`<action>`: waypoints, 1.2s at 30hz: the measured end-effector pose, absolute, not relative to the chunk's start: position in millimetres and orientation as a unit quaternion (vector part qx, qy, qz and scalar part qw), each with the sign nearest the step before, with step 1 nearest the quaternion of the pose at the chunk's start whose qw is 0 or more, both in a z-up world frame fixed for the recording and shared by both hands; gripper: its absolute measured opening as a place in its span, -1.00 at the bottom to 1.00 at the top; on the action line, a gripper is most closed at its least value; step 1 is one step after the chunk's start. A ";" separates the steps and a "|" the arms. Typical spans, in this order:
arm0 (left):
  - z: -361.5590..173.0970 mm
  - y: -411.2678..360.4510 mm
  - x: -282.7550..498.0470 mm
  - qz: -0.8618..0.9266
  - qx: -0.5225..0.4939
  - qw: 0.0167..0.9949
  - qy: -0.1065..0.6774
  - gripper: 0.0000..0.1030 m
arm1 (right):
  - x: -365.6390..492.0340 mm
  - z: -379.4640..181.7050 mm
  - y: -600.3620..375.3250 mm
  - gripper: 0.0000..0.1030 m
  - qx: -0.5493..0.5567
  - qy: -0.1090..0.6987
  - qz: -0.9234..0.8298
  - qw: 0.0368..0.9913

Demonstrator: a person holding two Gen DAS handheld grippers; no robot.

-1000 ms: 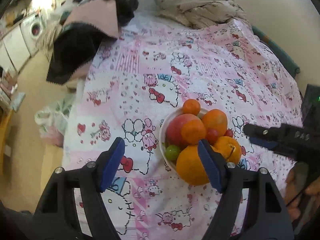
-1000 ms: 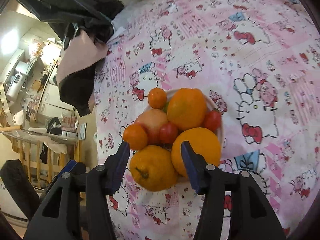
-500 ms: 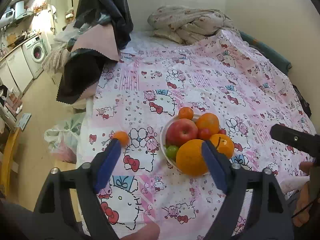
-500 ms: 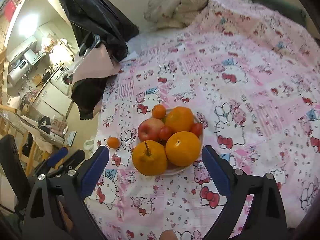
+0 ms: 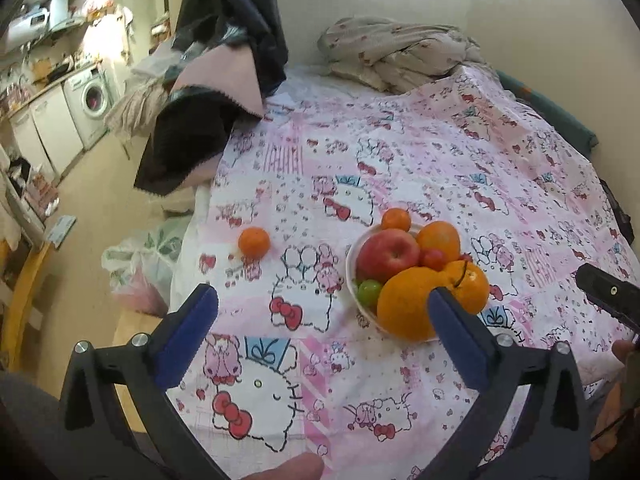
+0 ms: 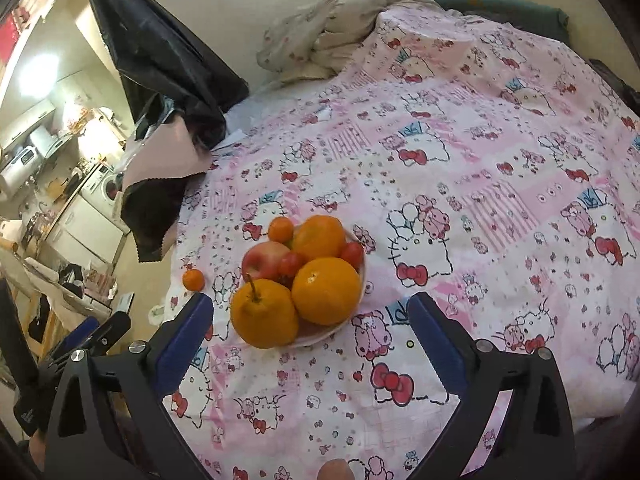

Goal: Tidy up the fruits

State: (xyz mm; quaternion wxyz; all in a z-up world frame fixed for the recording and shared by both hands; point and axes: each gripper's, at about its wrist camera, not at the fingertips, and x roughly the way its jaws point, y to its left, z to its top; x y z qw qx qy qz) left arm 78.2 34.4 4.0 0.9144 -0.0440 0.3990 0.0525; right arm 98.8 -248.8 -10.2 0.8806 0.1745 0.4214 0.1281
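A white bowl (image 5: 352,276) on the pink Hello Kitty sheet holds a red apple (image 5: 386,254), large oranges (image 5: 406,304), a stemmed orange (image 5: 468,286), cherry tomatoes (image 5: 432,258), a green grape (image 5: 368,291) and a small mandarin (image 5: 396,219). One mandarin (image 5: 254,242) lies loose on the sheet left of the bowl; it also shows in the right wrist view (image 6: 193,280). My left gripper (image 5: 322,312) is open and empty, held back above the sheet. My right gripper (image 6: 308,318) is open and empty, near the bowl (image 6: 362,276). The left gripper's body shows at the right view's lower left.
The bed's left edge (image 5: 188,240) drops to the floor, where a plastic bag (image 5: 136,264) lies. Dark and pink clothing (image 5: 200,120) hangs at the bed's far left corner. A crumpled blanket (image 5: 400,52) lies against the wall. The right gripper's tip (image 5: 608,292) shows at the right.
Both grippers opened wide and pulled back from the bowl. One mandarin that was on top of the fruit pile now lies on the sheet left of the bowl.
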 end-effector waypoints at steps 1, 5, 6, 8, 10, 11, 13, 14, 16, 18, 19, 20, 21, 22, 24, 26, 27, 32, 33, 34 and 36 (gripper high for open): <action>1.7 35.1 78.1 0.051 -0.047 0.913 0.402 1.00 | 97.9 -10.9 -246.6 0.99 0.167 0.417 0.126 0.884; -4.9 29.3 78.7 0.041 -0.046 0.913 0.404 1.00 | 93.6 -10.1 -231.3 1.00 0.118 0.392 0.118 0.905; -6.5 26.1 78.6 0.036 -0.044 0.913 0.404 1.00 | 91.0 -9.4 -227.3 1.00 0.105 0.382 0.113 0.911; -8.4 17.2 77.9 0.022 -0.036 0.914 0.403 1.00 | 88.2 -9.3 -222.6 1.00 0.089 0.371 0.111 0.918; -7.4 11.3 76.4 0.015 -0.029 0.916 0.399 1.00 | 85.4 -9.0 -218.0 1.00 0.070 0.363 0.108 0.923; -6.4 9.6 76.0 0.011 -0.028 0.917 0.397 1.00 | 85.0 -8.7 -216.3 1.00 0.063 0.361 0.109 0.924; -4.1 9.3 74.8 0.010 -0.030 0.919 0.394 1.00 | 83.6 -8.8 -214.3 1.00 0.056 0.360 0.109 0.925; -2.8 10.4 74.5 0.013 -0.032 0.920 0.391 1.00 | 83.1 -8.9 -214.0 1.00 0.055 0.360 0.109 0.925; -1.6 13.1 75.2 0.015 -0.040 0.920 0.391 1.00 | 83.2 -9.3 -213.2 1.00 0.054 0.361 0.109 0.925; -2.6 15.9 75.1 0.015 -0.047 0.918 0.393 1.00 | 83.0 -9.5 -212.4 1.00 0.053 0.360 0.107 0.925; -3.3 16.4 75.3 0.016 -0.048 0.918 0.394 1.00 | 83.1 -9.9 -212.7 1.00 0.053 0.361 0.108 0.925; -4.0 16.2 75.6 0.015 -0.047 0.917 0.395 1.00 | 83.0 -9.8 -212.6 1.00 0.053 0.361 0.108 0.925; -4.6 15.7 75.6 0.015 -0.045 0.917 0.396 1.00 | 82.3 -10.1 -212.1 1.00 0.050 0.360 0.108 0.925; -4.8 15.0 75.3 0.015 -0.043 0.917 0.396 1.00 | 81.5 -10.5 -211.4 1.00 0.049 0.359 0.107 0.926; -4.8 13.8 74.8 0.013 -0.042 0.917 0.396 1.00 | 81.9 -11.8 -210.4 1.00 0.048 0.360 0.110 0.925; -4.5 12.7 74.9 0.012 -0.042 0.917 0.395 1.00 | 81.3 -12.7 -208.6 1.00 0.047 0.361 0.113 0.924; -4.2 11.9 74.9 0.011 -0.040 0.918 0.395 1.00 | 80.8 -12.8 -207.7 1.00 0.043 0.360 0.114 0.925; -5.1 10.1 74.3 0.009 -0.035 0.918 0.395 1.00 | 78.8 -10.9 -205.0 1.00 0.038 0.357 0.114 0.927; -5.6 10.0 74.4 0.009 -0.035 0.918 0.395 1.00 | 78.8 -11.0 -205.0 1.00 0.038 0.357 0.114 0.926; -6.5 10.0 74.5 0.008 -0.036 0.917 0.397 1.00 | 78.5 -10.7 -204.9 1.00 0.039 0.358 0.114 0.926; -7.9 10.3 75.2 0.009 -0.036 0.916 0.400 1.00 | 78.4 -10.1 -204.5 1.00 0.038 0.359 0.114 0.926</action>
